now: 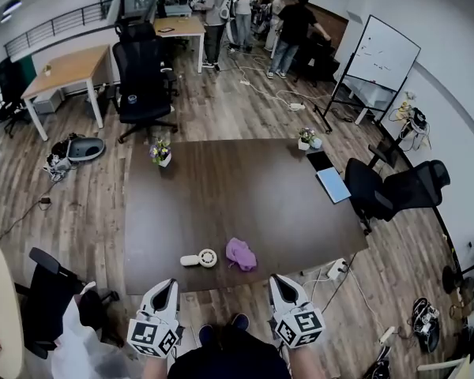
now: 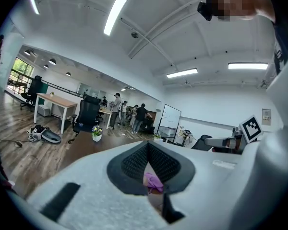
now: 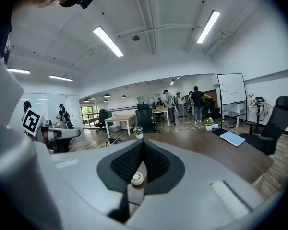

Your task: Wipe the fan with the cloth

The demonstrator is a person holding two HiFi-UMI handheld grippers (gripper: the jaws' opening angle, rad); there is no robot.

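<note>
**Office, dark table: both claws closed, nothing held**

Open-plan office with a wood plank floor and people (image 1: 292, 22) standing at the far end. A whiteboard (image 1: 383, 54) stands far right, and a black office chair (image 1: 142, 85) sits beyond the table's far left corner.

The dark brown table (image 1: 245, 204) fills the centre, with two small flower pots (image 1: 161, 153) on its far side, one toward each corner.

The left gripper (image 1: 167, 287) and right gripper (image 1: 278, 281) are at the table's near edge, side by side. Each has its jaws pressed together with nothing between them (each gripper's own view confirms this).

The purple cloth (image 1: 240, 253) lies crumpled on the table near that edge, ahead of the grippers and between their lines, untouched. The small white fan (image 1: 201, 259) lies flat just left of the cloth, apart from it, with its handle pointing left.
</note>
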